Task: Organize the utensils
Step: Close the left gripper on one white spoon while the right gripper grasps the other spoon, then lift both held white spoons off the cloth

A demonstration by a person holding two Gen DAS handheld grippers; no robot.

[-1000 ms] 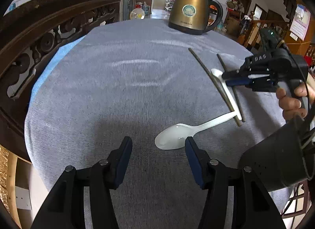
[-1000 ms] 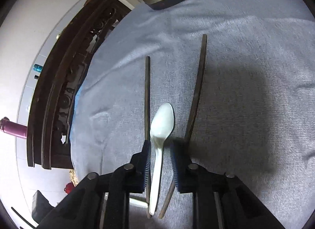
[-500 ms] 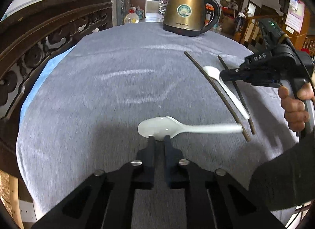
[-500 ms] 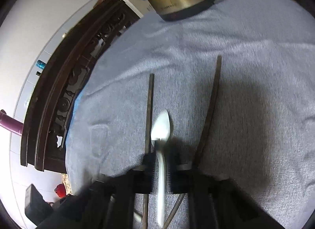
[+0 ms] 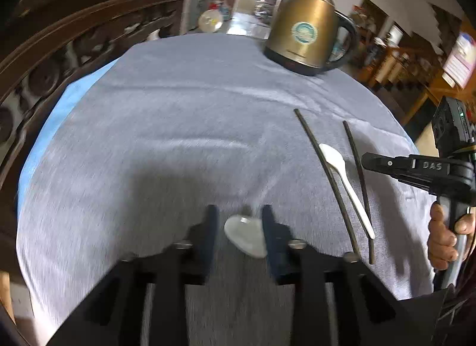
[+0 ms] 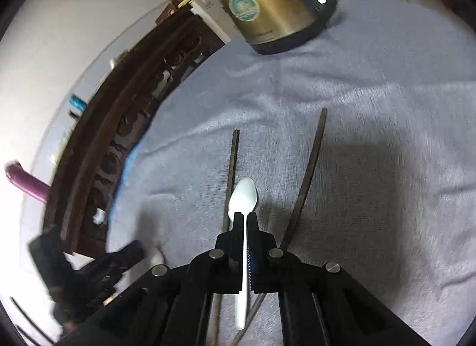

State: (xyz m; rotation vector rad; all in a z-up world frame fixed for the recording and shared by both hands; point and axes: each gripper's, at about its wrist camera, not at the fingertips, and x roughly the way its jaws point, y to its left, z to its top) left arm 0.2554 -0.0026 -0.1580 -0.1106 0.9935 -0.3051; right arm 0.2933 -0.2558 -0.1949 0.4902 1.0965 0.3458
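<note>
Your right gripper (image 6: pixel 244 222) pinches the white spoon (image 6: pixel 242 197) lying between the chopsticks (image 6: pixel 309 173), keeping it aligned, while your left gripper (image 5: pixel 239 228) is opening around the second spoon's bowl (image 5: pixel 245 236) beside them.

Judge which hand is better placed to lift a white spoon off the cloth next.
Right. The right gripper is shut on the spoon between the chopsticks. The left gripper has its fingers opening, the other spoon's bowl loose between them, blurred.
</note>
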